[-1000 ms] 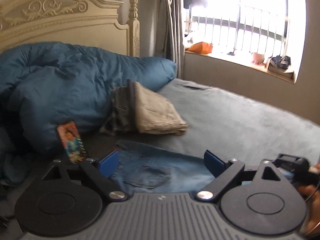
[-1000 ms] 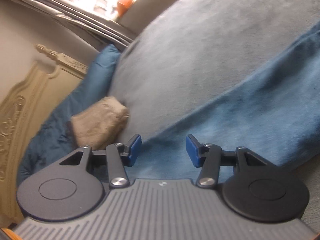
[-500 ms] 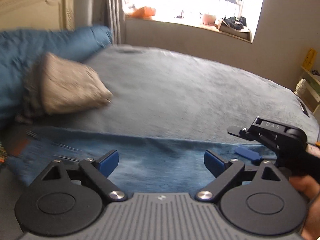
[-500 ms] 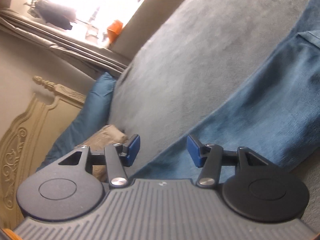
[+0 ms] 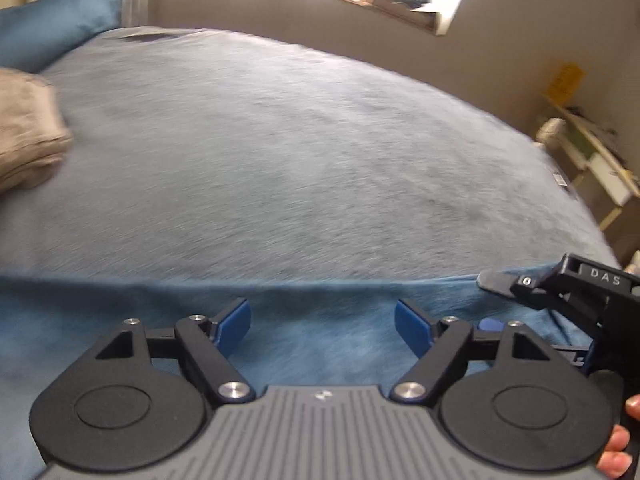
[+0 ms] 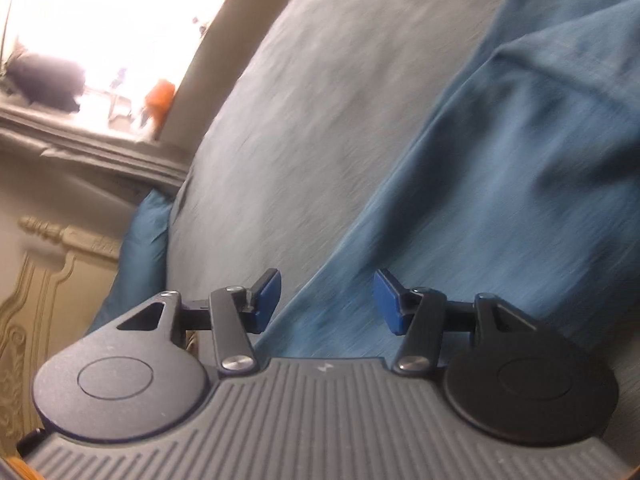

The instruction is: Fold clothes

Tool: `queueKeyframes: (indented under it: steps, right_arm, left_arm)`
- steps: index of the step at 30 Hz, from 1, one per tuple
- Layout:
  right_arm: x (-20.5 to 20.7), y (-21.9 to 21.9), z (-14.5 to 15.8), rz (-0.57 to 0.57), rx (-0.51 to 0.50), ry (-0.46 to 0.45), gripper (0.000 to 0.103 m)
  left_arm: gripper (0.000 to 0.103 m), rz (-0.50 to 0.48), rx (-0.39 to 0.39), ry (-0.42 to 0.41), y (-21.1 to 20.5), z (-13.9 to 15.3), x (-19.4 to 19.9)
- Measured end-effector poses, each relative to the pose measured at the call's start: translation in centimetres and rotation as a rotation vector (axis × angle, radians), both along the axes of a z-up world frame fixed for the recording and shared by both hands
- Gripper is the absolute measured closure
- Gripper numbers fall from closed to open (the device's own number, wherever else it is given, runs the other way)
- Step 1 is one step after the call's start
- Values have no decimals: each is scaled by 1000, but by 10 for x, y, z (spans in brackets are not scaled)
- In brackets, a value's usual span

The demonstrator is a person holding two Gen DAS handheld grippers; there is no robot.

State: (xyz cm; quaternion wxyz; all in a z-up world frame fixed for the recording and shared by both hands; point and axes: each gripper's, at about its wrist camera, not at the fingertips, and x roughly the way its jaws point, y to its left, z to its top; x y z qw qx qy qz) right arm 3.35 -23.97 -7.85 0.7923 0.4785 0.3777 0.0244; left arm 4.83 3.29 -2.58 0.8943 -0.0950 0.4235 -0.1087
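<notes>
Blue denim jeans (image 5: 320,344) lie spread flat on the bed, directly beneath and ahead of both grippers.

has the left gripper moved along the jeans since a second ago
Yes. The left gripper has swung right along the jeans, leaving the folded beige garment at the frame's left edge.

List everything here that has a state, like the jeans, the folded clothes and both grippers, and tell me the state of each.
jeans: spread flat on the bed, not yet folded.
beige garment: folded, lying apart from the jeans.
left gripper: jaws closing, pads not pressing on anything.
right gripper: open over the jeans' edge, gripping nothing.
</notes>
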Motion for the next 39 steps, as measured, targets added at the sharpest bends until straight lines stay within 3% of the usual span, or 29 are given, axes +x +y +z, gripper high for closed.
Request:
queueKeyframes:
  steps: [6, 9, 14, 18, 22, 29, 39]
  right_arm:
    - [1, -18, 12, 134, -148, 13, 54]
    - [5, -23, 24, 212, -303, 2, 58]
    - [24, -8, 34, 354, -548, -41, 73]
    - [49, 9, 39, 515, -782, -130, 72]
    - [68, 12, 45, 788, -876, -239, 72]
    - [89, 32, 46, 1192, -952, -283, 75]
    - [75, 69, 30, 1446, -1124, -313, 88]
  left_arm:
    - [29, -117, -16, -6, -27, -26, 17]
    - [27, -139, 18, -42, -36, -36, 18]
    - [23, -159, 68, -84, -45, -40, 16]
    - [23, -178, 89, -97, -47, -39, 15]
    - [24, -180, 93, -91, -45, -36, 14]
    - [25, -196, 149, -107, -51, -39, 9]
    - [25, -223, 213, -148, -59, -46, 4]
